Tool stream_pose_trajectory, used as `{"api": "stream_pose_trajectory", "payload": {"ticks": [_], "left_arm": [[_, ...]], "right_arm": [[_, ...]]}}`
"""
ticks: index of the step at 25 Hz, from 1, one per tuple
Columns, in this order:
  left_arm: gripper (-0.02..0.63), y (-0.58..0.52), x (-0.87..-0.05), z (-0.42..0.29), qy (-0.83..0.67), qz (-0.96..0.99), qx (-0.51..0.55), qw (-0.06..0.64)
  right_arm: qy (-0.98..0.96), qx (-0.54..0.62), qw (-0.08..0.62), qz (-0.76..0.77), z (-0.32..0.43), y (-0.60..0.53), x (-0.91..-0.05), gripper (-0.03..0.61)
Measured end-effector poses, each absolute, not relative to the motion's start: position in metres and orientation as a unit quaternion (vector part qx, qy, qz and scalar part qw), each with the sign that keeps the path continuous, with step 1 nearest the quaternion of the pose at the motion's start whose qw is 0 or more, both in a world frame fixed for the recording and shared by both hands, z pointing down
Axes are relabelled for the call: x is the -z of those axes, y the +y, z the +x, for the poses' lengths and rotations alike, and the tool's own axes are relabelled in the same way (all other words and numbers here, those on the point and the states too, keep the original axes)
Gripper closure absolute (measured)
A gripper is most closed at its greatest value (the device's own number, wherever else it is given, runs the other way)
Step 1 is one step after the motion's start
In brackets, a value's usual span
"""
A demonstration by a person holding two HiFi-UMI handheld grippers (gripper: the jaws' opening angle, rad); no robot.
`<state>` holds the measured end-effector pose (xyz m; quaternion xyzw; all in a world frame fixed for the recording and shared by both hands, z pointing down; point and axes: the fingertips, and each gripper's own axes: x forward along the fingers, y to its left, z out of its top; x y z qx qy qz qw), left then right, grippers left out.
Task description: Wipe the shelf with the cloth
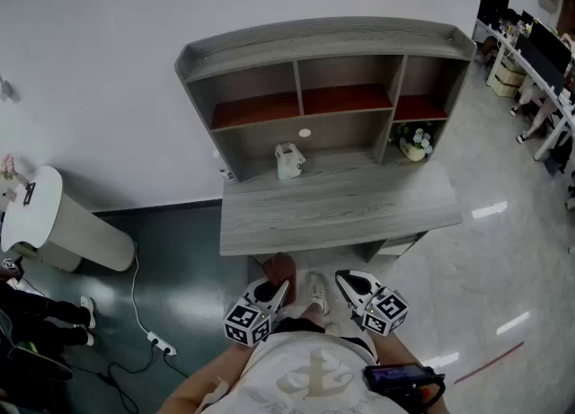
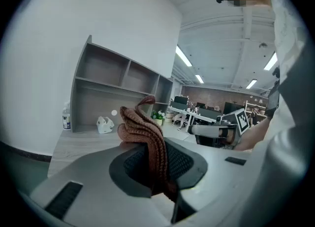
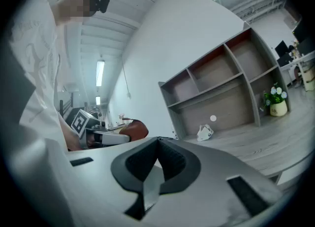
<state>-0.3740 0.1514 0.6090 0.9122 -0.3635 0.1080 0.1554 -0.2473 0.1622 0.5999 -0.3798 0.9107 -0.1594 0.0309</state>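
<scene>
The jaws of the left gripper (image 2: 153, 164) are clenched on a rust-brown knitted cloth (image 2: 144, 135), which bunches up above them in a crumpled fold. The jaws of the right gripper (image 3: 156, 148) are pressed together with nothing between them. In the head view both grippers are low, close to the person's white shirt (image 1: 310, 372), and the cloth is well short of the grey wood-grain tabletop (image 1: 359, 210). At the back of that tabletop, against the white wall (image 1: 99, 53), stands the grey wooden shelf unit (image 1: 332, 39); its three upper compartments have reddish-brown floors. Below them a small white crumpled object (image 1: 288, 161) sits on the tabletop near the middle. A small pot of white flowers (image 1: 414, 144) stands in the lower right compartment.
</scene>
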Motion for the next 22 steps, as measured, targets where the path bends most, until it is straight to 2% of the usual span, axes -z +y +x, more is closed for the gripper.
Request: {"api": "stream_pose_trajectory", "payload": {"ticks": [22], "left_arm": [[0.546,0.158,-0.623,-0.377,-0.381,0.899,-0.123,0.179]], "right_arm": [[0.902,0.186,0.039,-0.388,-0.244,0.168,-0.611,0.574]]}}
